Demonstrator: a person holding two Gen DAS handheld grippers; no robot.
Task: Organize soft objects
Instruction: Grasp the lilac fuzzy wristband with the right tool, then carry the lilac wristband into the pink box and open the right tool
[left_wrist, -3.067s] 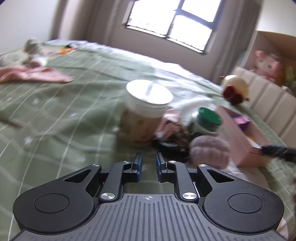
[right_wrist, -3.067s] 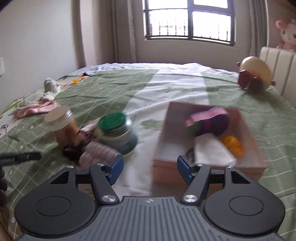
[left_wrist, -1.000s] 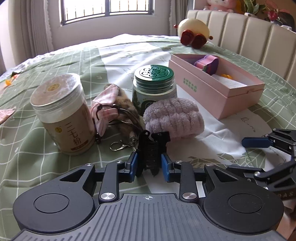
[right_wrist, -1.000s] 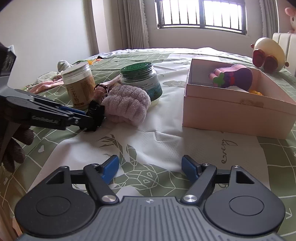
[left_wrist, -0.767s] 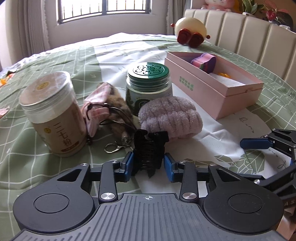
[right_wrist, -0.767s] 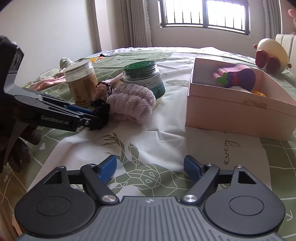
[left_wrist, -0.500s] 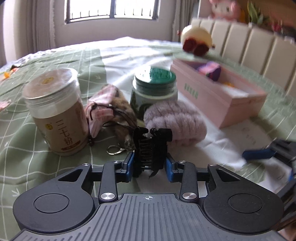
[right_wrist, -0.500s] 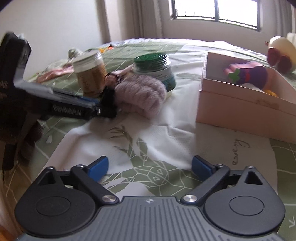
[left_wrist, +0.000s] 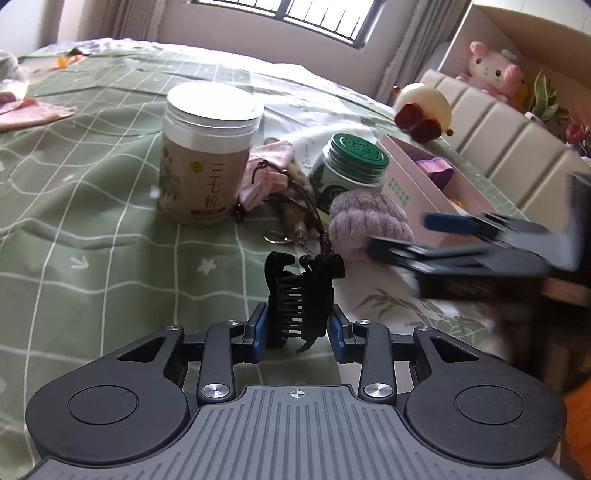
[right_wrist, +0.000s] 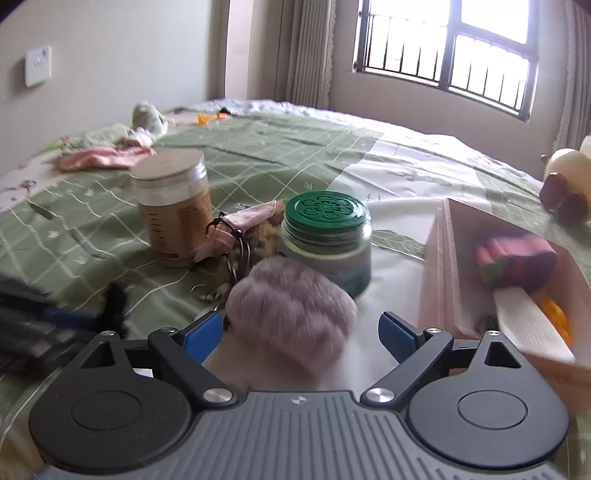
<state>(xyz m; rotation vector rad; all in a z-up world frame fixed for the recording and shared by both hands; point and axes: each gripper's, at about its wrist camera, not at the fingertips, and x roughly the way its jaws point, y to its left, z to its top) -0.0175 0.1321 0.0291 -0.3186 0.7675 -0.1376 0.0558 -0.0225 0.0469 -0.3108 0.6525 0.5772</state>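
Observation:
My left gripper (left_wrist: 299, 330) is shut on a black hair claw clip (left_wrist: 301, 295) and holds it just above the green bedspread. A fluffy lilac headband (left_wrist: 369, 225) lies beyond it, next to a pink pouch with a furry keychain (left_wrist: 273, 181). My right gripper (right_wrist: 301, 330) is open, and the lilac headband (right_wrist: 291, 306) sits between its fingers. The right gripper also shows, blurred, in the left wrist view (left_wrist: 461, 240). The pink box (right_wrist: 491, 280) to the right holds a purple plush (right_wrist: 517, 258).
A beige jar with a white lid (left_wrist: 207, 155) and a green-lidded jar (left_wrist: 351, 166) stand behind the headband. A round plush (left_wrist: 424, 110) lies near the padded headboard (left_wrist: 509, 147). Pink cloth (right_wrist: 103, 157) lies far left on the bed.
My right gripper has moved forward and left until its open fingers straddle the lilac headband. My left gripper has drawn back left with the claw clip still held.

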